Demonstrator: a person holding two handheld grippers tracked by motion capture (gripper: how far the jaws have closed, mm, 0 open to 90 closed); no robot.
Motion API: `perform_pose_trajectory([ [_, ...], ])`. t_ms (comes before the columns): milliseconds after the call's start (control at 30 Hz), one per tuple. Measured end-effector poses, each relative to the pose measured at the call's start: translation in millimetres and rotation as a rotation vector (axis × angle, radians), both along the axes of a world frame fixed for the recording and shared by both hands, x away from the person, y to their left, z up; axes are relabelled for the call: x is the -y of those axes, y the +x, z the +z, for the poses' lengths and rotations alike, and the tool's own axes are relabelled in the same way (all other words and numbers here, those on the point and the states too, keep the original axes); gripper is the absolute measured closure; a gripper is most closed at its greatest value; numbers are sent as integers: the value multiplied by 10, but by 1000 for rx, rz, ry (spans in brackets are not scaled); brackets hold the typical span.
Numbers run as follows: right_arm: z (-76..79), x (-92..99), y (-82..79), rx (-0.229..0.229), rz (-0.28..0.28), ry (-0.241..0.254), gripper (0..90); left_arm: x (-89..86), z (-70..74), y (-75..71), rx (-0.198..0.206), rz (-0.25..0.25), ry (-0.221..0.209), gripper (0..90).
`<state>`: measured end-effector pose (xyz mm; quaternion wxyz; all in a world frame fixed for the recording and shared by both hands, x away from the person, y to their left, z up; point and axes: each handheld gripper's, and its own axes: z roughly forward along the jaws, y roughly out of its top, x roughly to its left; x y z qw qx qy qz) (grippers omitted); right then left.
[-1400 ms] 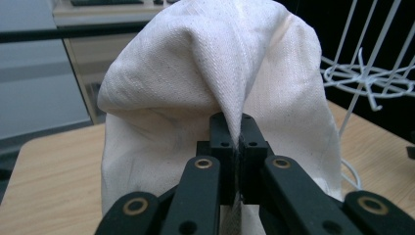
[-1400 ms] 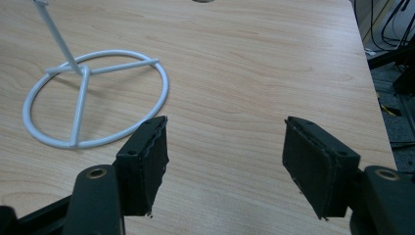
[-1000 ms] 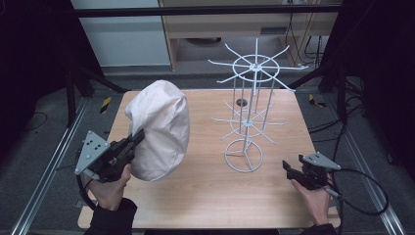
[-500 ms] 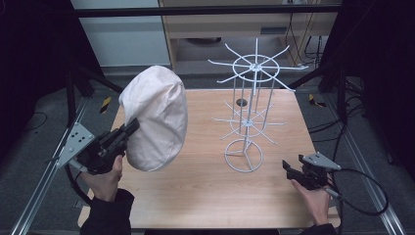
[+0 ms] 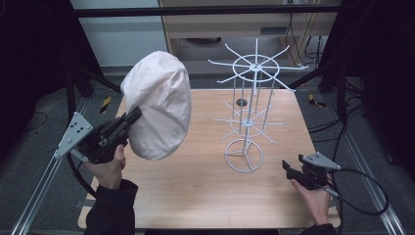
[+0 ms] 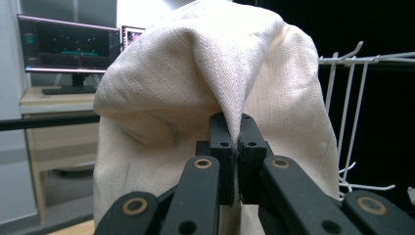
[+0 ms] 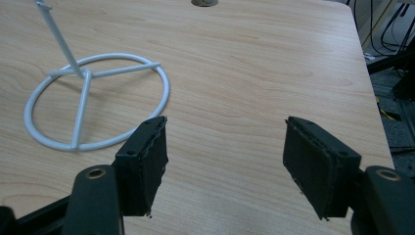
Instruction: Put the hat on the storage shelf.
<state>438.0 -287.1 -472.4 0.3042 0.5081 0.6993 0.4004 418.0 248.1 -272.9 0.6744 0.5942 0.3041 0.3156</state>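
Here, a pale wooden tabletop [image 5: 195, 196] with a light grain fills the middle of a dim room; a small round hole [image 5: 241, 103] sits near its far edge. The left gripper [image 5: 131, 116], raised over the tabletop's left edge, has its jaws pinched tight on a fold of a cream cloth hat [image 5: 159, 105], which hangs clear of the wood above the left half. A white wire rack [image 5: 249, 112] with radiating hooks stands right of centre, its ring base [image 7: 93, 105] flat on the wood. The right gripper [image 5: 288, 169] rests low near the near right corner, jaws parted with nothing between them, bare wood showing in the gap. Beyond the far edge stand a pale wall panel [image 5: 127, 34] and a wooden shelf unit [image 5: 235, 24]; cables [image 5: 362, 193] trail over the grey floor at right, and metal rails [image 5: 39, 191] flank the tabletop. The left gripper view shows a lit monitor [image 6: 66, 49] on a desk.
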Motion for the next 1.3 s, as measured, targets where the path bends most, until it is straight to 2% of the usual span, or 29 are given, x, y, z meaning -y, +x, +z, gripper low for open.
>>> perform_pose_trajectory([
  [200,2,0,1,2,2,4,331,-28,33,68,23,-45,-40,877],
  [833,-1,-6,4,-3,2,12,332,47,129,167,58,-81,-54,877],
  [933,-2,0,5,5,4,6,332,75,172,191,75,-100,-60,876],
  [1000,4,-4,1,0,3,20,332,90,192,206,82,-108,-62,877],
  [1300,10,-19,1,1,7,23,331,202,234,293,99,-136,-67,877],
])
